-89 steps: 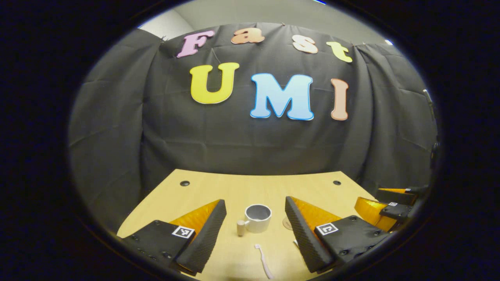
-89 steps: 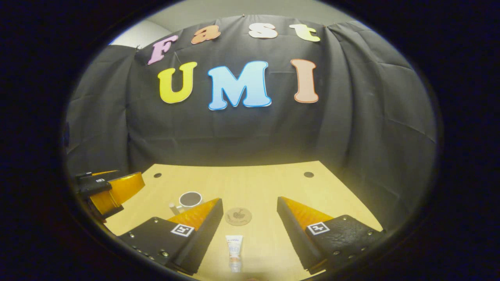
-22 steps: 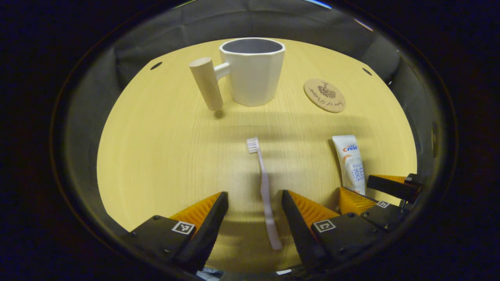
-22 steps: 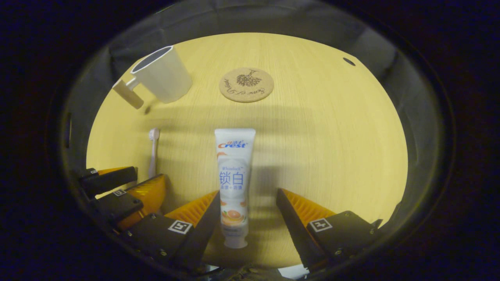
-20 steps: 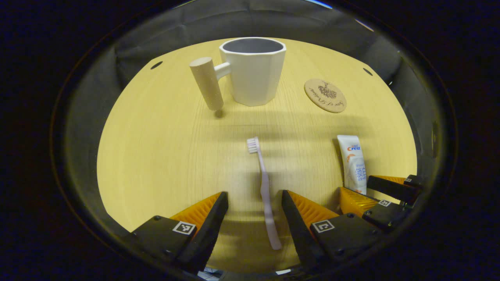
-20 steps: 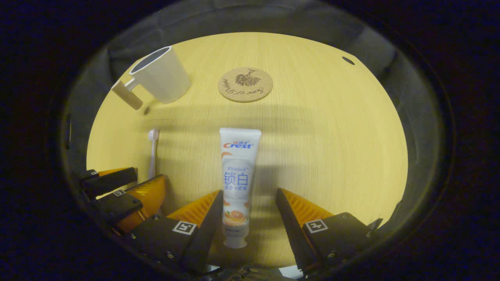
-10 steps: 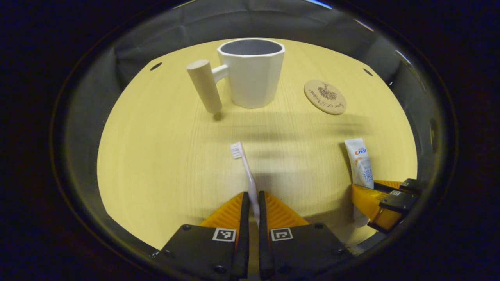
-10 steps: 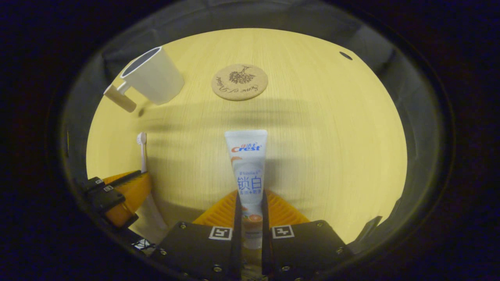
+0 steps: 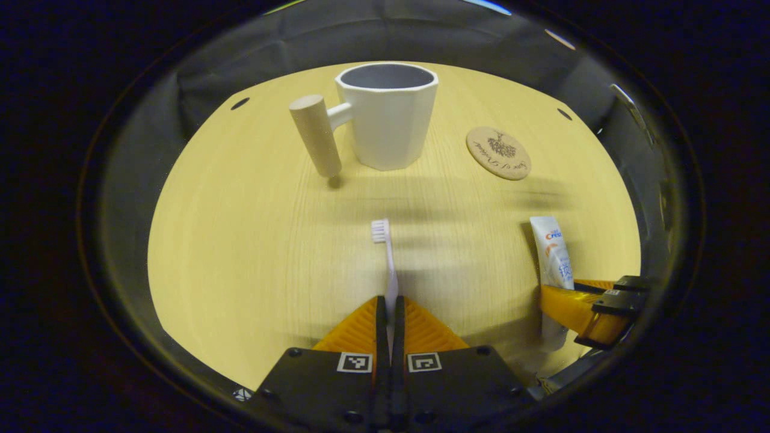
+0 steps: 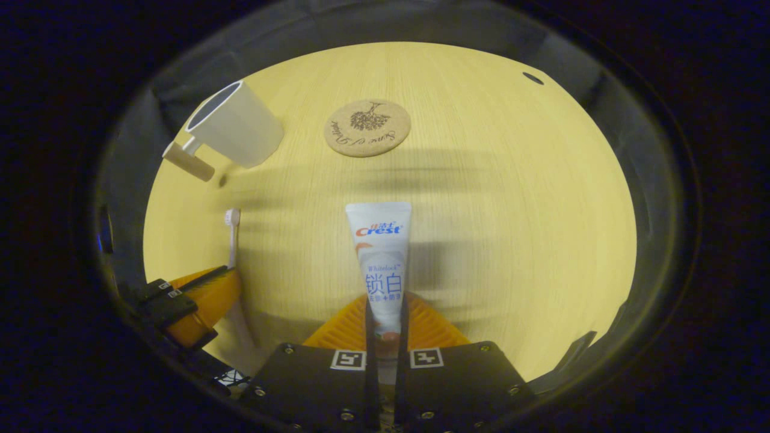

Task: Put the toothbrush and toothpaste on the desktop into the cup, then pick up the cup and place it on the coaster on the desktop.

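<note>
My left gripper (image 9: 390, 308) is shut on the handle of the pale pink toothbrush (image 9: 386, 255), whose bristle head points toward the white cup (image 9: 388, 117). The cup stands upright at the far side with a wooden peg handle (image 9: 315, 143) on its left. My right gripper (image 10: 385, 307) is shut on the lower half of the white toothpaste tube (image 10: 380, 255), flat end forward. The round cork coaster (image 10: 367, 128) lies beyond the tube. In the left gripper view the right gripper (image 9: 592, 304) and toothpaste tube (image 9: 553, 249) show at lower right. In the right gripper view the left gripper (image 10: 195, 300), toothbrush (image 10: 231, 231) and cup (image 10: 231, 126) show at left.
The light wooden table (image 9: 240, 240) has small dark holes (image 9: 239, 103) near its far corners. Black cloth wall (image 9: 385, 36) hangs behind it. The coaster (image 9: 498, 153) lies right of the cup.
Both grippers came down from above the table and closed, the left on the toothbrush handle, the right on the toothpaste tube. In the last half second the toothbrush straightened slightly between the fingers.
</note>
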The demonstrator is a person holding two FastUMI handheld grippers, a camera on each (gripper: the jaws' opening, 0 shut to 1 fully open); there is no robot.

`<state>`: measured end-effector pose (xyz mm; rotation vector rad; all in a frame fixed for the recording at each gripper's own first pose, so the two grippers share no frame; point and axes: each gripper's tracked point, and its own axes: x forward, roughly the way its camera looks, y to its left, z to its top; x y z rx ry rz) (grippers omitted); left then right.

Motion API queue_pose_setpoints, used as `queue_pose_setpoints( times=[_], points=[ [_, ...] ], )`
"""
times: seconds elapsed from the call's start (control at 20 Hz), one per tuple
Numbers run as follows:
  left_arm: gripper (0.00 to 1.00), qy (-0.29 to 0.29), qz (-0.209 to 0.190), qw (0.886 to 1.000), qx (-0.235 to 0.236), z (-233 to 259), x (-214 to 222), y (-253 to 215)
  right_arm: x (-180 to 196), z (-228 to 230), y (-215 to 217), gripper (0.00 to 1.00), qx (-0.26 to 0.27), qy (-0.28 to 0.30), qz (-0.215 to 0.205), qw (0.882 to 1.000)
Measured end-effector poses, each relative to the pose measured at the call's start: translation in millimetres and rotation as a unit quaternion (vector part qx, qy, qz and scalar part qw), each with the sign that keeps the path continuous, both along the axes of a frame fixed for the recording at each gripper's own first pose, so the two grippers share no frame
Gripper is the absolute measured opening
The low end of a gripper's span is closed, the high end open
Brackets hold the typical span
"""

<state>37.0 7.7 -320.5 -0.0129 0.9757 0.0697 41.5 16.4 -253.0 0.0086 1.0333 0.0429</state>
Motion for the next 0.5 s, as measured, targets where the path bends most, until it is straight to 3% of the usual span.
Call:
queue_pose_setpoints(
  times=[0.5],
  points=[
    [0.07,-0.03,0.001,0.999,-0.014,37,-11,-1,0,0,-1,0.12,-0.003,-0.009,0.012,1.0]
  ],
)
